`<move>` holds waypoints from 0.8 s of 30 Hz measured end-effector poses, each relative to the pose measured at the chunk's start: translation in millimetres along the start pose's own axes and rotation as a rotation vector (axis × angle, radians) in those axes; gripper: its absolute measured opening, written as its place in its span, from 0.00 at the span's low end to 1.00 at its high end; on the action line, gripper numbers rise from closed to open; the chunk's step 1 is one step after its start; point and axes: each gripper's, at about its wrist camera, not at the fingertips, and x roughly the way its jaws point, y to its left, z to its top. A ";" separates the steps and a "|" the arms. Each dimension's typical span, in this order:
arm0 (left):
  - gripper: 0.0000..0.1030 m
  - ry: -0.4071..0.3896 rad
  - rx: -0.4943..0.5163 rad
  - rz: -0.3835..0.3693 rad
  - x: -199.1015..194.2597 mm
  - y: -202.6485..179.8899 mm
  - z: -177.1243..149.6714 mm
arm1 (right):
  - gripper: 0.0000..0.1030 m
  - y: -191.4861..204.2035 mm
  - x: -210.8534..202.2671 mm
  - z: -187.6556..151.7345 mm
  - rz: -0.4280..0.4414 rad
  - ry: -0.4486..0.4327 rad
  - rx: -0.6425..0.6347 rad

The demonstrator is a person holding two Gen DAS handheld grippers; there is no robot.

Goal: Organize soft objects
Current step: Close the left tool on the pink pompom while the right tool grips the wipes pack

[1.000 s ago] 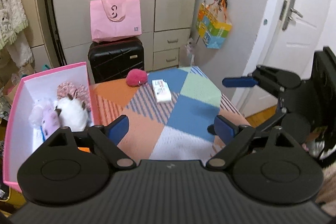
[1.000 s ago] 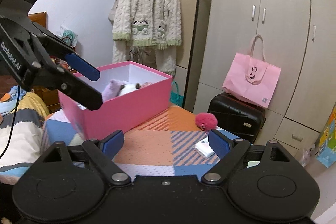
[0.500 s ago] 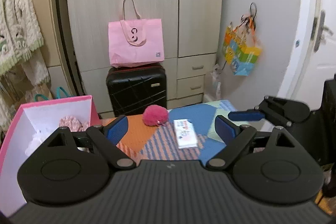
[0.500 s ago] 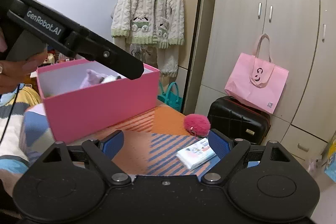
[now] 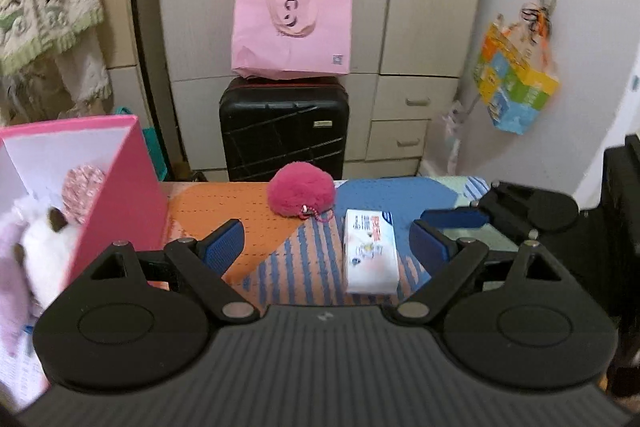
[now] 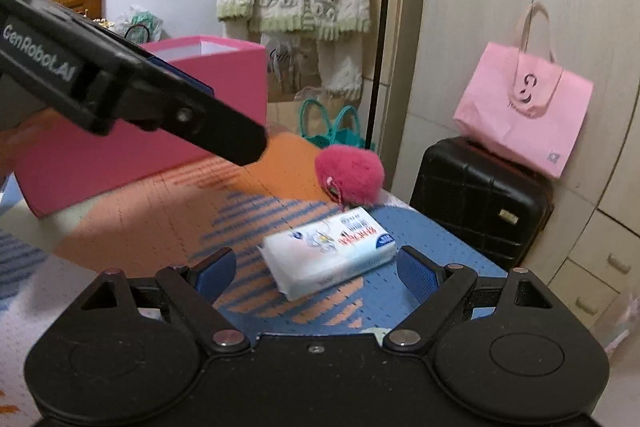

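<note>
I see both my left gripper (image 5: 324, 239) and right gripper (image 6: 316, 269) wide open and empty, near the white rectangular tissue pack (image 6: 328, 253) and, beyond it, the fluffy magenta pompom (image 5: 301, 194).

Soft, even indoor light fills both views, with no glare and only faint shadows. Fisheye bending curves the wardrobe (image 6: 500, 27) lines toward the frame edges (strongest at the corners), and slight motion blur softens both pictures.

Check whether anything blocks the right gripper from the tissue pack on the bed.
Nothing visible does. The tissue pack lies flat on the patchwork bedspread, just ahead of the open right gripper. The pink pompom sits beyond it, and the left gripper is off to the side.
</note>
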 end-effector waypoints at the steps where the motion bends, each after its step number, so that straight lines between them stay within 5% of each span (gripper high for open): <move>1: 0.87 -0.008 -0.004 -0.003 5.1 -2.4 0.0 | 0.88 -2.4 3.3 -0.1 0.007 0.007 -0.001; 8: 0.87 -0.037 -0.087 0.014 46.1 -4.0 6.1 | 0.88 -3.8 17.2 6.1 0.038 0.019 -0.098; 13: 0.85 -0.019 -0.103 0.121 79.1 1.9 10.0 | 0.88 -7.0 25.8 10.5 0.044 0.022 -0.113; 16: 0.87 -0.009 -0.025 0.163 90.6 -3.5 15.0 | 0.88 -7.4 26.5 10.2 0.070 0.009 -0.132; 24: 0.85 0.007 -0.184 0.144 117.2 10.4 16.4 | 0.91 -11.5 37.8 10.7 0.079 0.029 -0.128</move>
